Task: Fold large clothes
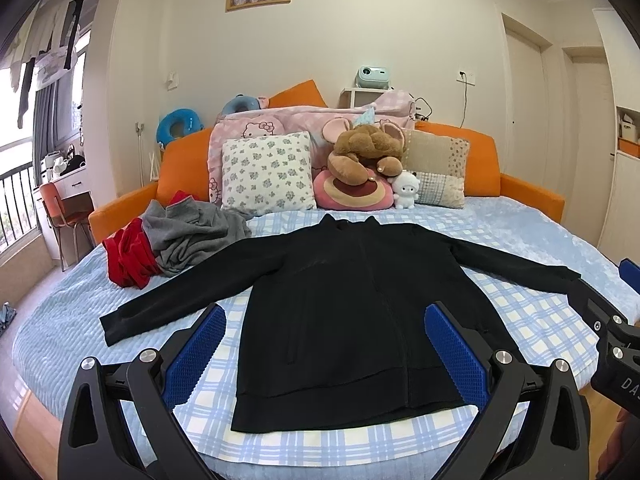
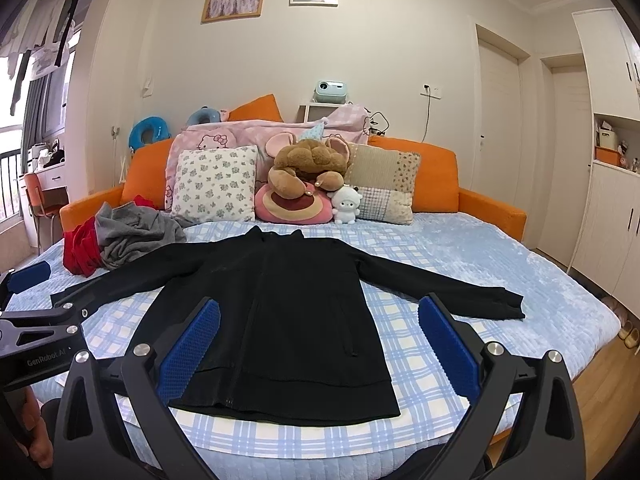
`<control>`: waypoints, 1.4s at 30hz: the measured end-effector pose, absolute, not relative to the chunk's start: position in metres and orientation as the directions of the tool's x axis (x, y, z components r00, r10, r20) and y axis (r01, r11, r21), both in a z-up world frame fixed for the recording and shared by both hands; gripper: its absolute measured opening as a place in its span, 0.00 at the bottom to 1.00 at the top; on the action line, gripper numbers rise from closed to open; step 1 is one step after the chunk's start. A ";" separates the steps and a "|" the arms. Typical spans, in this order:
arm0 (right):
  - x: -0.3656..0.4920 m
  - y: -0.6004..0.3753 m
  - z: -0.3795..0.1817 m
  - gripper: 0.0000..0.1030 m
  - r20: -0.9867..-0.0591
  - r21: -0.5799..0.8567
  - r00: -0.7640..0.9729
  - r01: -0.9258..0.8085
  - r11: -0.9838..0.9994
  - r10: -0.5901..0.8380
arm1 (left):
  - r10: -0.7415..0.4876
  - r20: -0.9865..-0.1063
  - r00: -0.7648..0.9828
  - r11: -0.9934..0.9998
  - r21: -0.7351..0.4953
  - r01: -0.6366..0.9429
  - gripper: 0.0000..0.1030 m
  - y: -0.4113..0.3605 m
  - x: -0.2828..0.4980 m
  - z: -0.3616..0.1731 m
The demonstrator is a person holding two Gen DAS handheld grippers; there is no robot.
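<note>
A black zip jacket (image 1: 340, 312) lies flat, front up, on the blue checked sheet (image 1: 520, 320), sleeves spread to both sides, hem nearest me. It also shows in the right wrist view (image 2: 288, 312). My left gripper (image 1: 324, 344) is open and empty, held above the hem end of the jacket. My right gripper (image 2: 320, 340) is open and empty, above the jacket's lower right part. The right gripper shows at the right edge of the left wrist view (image 1: 612, 320); the left gripper shows at the left edge of the right wrist view (image 2: 32, 320).
A grey garment (image 1: 192, 236) and a red one (image 1: 128, 258) lie crumpled at the bed's far left. Pillows (image 1: 266, 172) and plush toys (image 1: 368, 152) line the orange headboard (image 1: 520, 184). The bed's near edge (image 1: 320, 460) drops to a wooden floor.
</note>
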State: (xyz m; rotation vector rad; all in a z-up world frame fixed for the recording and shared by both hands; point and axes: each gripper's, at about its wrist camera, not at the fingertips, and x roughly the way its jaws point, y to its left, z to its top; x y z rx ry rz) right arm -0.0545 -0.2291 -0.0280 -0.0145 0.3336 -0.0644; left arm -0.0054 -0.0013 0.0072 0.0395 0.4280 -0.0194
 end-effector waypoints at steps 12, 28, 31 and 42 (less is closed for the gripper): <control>-0.056 -0.232 -0.029 0.96 -0.327 -0.025 0.942 0.067 0.997 -0.071 | -0.015 -0.410 0.912 0.999 0.035 0.032 0.98 -0.002 -0.007 0.006; -0.049 -0.237 -0.033 0.96 -0.348 -0.022 0.934 0.074 0.997 -0.077 | -0.017 -0.434 0.901 0.998 0.049 0.042 0.98 -0.003 0.002 0.001; -0.049 -0.237 -0.034 0.96 -0.347 -0.025 0.935 0.073 0.997 -0.077 | -0.018 -0.435 0.900 0.998 0.049 0.043 0.98 -0.003 0.002 0.000; -0.046 -0.238 -0.038 0.96 -0.359 -0.023 0.931 0.067 0.997 -0.071 | -0.017 -0.446 0.895 0.997 0.054 0.046 0.98 -0.007 0.007 -0.004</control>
